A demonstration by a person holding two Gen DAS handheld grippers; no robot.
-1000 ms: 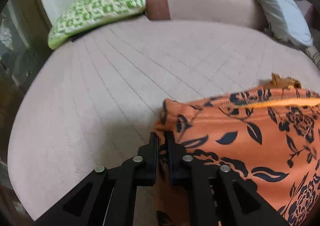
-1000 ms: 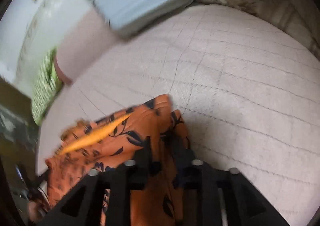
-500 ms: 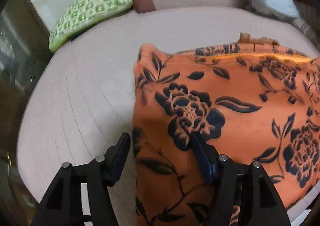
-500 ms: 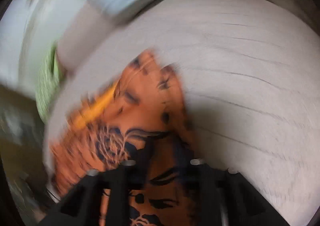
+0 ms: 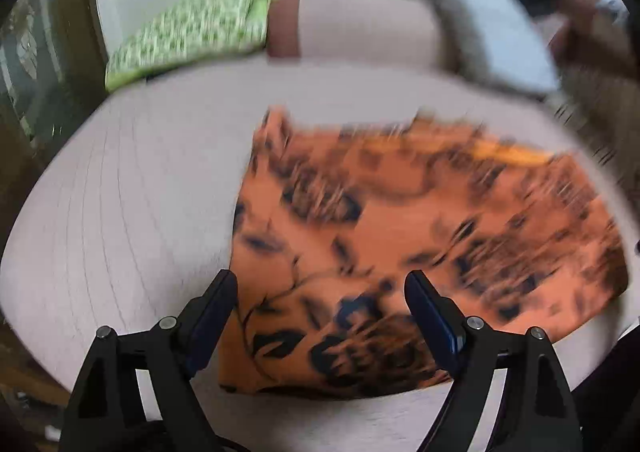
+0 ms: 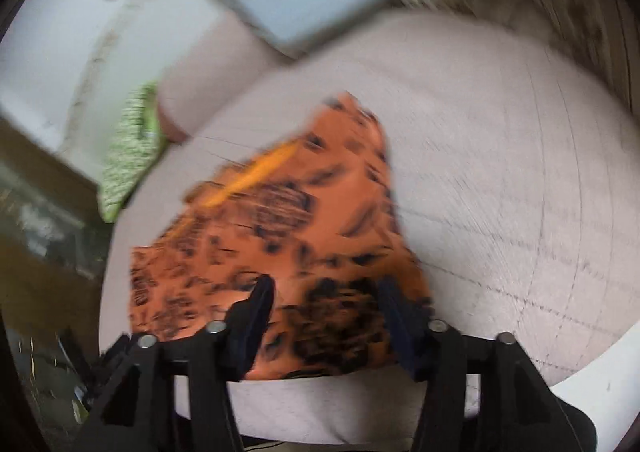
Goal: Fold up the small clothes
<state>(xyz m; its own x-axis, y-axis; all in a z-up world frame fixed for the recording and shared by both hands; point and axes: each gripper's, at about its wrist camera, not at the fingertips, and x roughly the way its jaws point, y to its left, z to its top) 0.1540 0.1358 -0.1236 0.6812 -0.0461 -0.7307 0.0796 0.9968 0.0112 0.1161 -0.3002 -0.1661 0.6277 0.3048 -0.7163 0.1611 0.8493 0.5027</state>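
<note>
Two claws opening; one garment (image 5: 400, 236).

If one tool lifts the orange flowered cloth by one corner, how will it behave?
The orange flowered cloth is probably floppy: it lies flat, following the pinkish cushion, so it would likely droop and unfold. It looks thin, so probably light. Pushed, it would likely wrinkle rather than slide whole.

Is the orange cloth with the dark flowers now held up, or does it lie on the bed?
It lies flat: the orange cloth rests on the pink bed cover, and neither opening gripper pinches it.
</note>
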